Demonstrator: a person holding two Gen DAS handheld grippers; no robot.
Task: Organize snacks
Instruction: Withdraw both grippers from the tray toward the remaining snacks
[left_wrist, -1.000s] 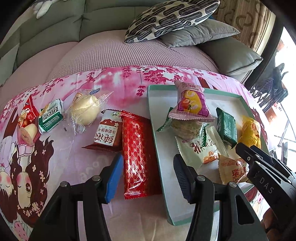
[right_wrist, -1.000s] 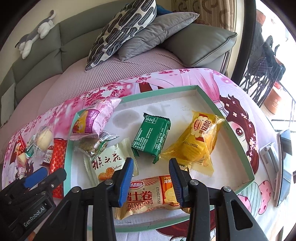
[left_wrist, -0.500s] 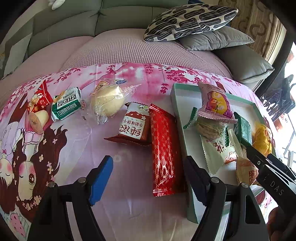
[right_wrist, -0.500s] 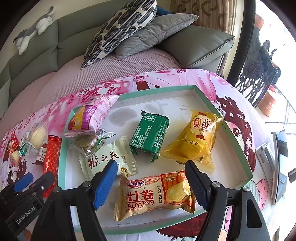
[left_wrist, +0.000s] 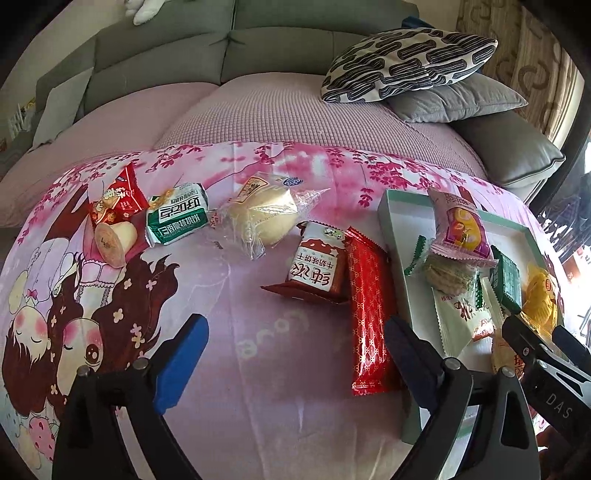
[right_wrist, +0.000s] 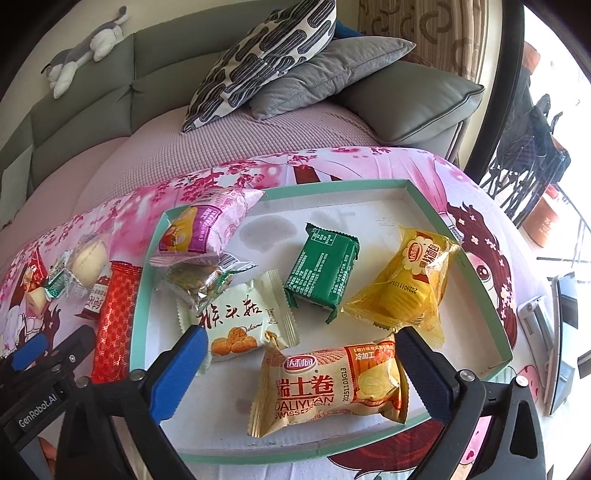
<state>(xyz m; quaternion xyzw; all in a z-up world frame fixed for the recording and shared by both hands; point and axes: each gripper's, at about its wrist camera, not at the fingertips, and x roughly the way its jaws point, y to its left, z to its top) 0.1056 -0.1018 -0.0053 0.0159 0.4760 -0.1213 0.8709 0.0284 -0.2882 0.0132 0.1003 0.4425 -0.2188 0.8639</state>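
1. The left gripper hangs over the pink cartoon cloth. Its jaws have just been opening and now stand wide, with bare cloth between them and the near end of the long red packet just inside the right finger.
2. The right gripper hangs over the near part of the green-edged tray. Its jaws have also just been opening and stand wide, with the Swiss roll packet lying loose between them, touched by neither pad.
3. In the tray: a pink packet at the far left resting on a clear packet of biscuits, a white packet near it, a green packet in the middle and a yellow bun packet on the right.
4. On the cloth left of the tray, the long red packet lies beside the tray wall, a red-and-white biscuit packet touching its left side.
5. Farther left lie a wrapped round bun, a green-and-white packet, a small red packet and a little cup.
6. A sofa with a patterned cushion stands behind.
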